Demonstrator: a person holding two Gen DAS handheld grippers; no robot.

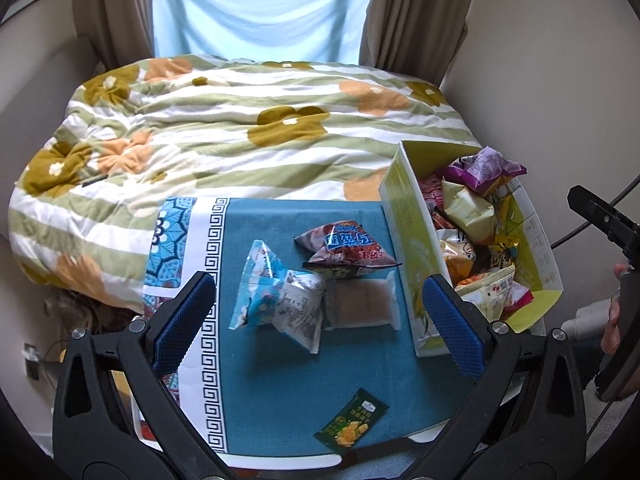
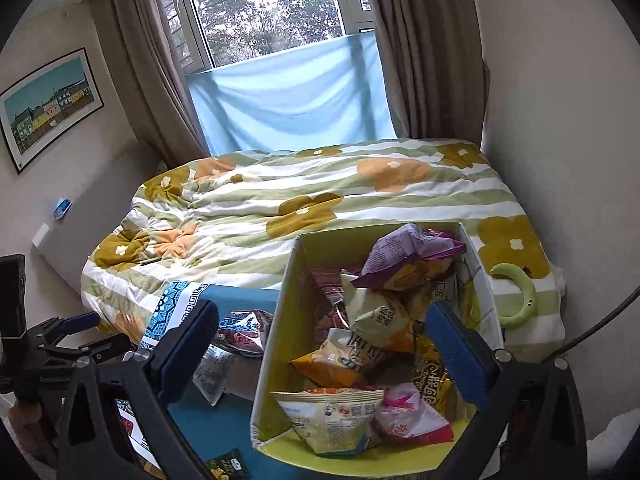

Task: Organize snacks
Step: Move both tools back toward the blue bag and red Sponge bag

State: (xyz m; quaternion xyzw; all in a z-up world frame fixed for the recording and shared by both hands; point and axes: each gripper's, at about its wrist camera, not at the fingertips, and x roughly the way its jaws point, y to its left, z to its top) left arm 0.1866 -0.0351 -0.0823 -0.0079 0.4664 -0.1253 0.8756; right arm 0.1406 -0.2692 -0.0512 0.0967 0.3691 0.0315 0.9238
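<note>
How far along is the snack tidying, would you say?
Mostly done, by the look of it. The yellow box already holds a heap of packets, the purple bag on top. Nothing is in hand: the left gripper and right gripper are both open and empty. Left on the blue cloth: the red-and-blue bag, light blue packet, white packet, clear-wrapped cake and green sachet.

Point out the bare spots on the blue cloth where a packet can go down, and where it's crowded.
Free: the blue cloth between the packet cluster and the green sachet, and the strip between the key-pattern border and the cluster. Crowded: the cloth's middle beside the box, and the box itself, heaped with bags.
</note>
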